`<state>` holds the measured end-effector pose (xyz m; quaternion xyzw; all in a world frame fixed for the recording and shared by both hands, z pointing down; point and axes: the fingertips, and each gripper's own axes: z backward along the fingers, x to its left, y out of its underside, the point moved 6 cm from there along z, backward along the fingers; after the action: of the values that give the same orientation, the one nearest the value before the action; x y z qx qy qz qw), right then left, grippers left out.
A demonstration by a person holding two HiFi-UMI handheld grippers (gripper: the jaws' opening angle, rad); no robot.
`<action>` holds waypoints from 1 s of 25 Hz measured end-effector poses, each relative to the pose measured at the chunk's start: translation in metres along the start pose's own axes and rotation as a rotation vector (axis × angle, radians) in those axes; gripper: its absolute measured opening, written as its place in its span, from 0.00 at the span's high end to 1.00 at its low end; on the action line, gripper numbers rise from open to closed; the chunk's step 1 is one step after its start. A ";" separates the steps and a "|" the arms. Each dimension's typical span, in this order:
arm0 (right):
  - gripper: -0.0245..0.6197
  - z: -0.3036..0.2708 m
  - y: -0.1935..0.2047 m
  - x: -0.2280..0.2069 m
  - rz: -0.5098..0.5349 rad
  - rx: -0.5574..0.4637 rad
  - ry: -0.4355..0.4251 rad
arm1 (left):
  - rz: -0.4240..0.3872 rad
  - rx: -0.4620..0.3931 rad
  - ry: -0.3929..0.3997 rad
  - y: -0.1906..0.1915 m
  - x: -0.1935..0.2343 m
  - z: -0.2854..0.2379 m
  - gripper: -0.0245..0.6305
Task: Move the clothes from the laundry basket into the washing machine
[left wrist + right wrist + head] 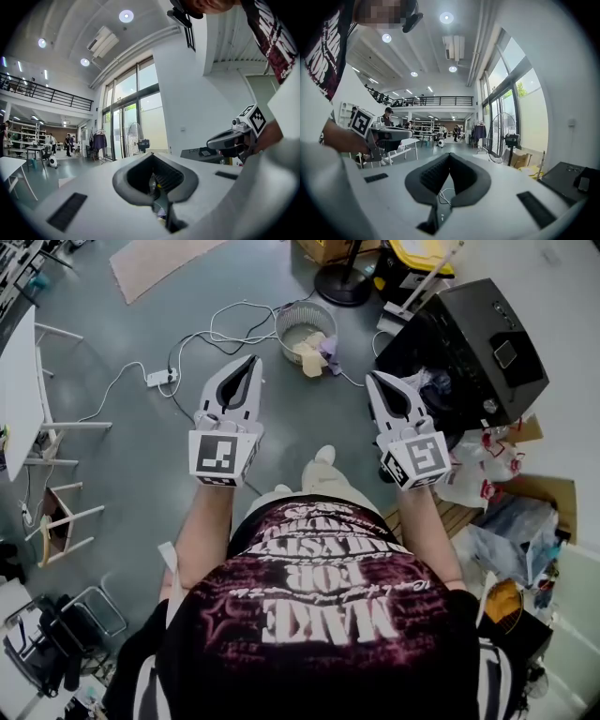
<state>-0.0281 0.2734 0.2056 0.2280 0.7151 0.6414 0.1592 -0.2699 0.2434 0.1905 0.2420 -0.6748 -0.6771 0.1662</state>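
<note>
In the head view a round wire laundry basket (305, 327) stands on the grey floor ahead, holding cream and purple clothes (314, 348). The black washing machine (478, 338) stands at the right, and some cloth (433, 382) shows at its near side. My left gripper (252, 360) and right gripper (371, 377) are held level, side by side in front of the person, short of the basket. Both are shut and hold nothing. The left gripper view shows its shut jaws (153, 155) and the right gripper (234, 138) beside them. The right gripper view shows its own shut jaws (449, 154).
A white power strip (161, 378) and loose cables (225, 329) lie on the floor left of the basket. A fan base (342, 282) and a cardboard box (323, 247) stand behind it. A white table (19, 381) is at the left, detergent bottles (487, 460) at the right.
</note>
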 end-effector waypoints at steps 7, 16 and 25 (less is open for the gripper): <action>0.96 -0.034 0.002 -0.036 -0.019 -0.002 -0.034 | -0.012 0.016 -0.003 0.001 0.006 -0.044 0.96; 0.96 -0.060 0.007 -0.089 -0.031 -0.006 -0.052 | -0.002 0.028 -0.023 0.004 0.010 -0.099 0.96; 0.96 -0.075 0.011 -0.140 -0.039 -0.016 -0.084 | -0.006 0.036 -0.061 0.002 0.000 -0.147 0.96</action>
<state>0.0527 0.1363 0.2174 0.2395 0.7070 0.6336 0.2034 -0.1890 0.1207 0.1969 0.2261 -0.6909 -0.6724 0.1393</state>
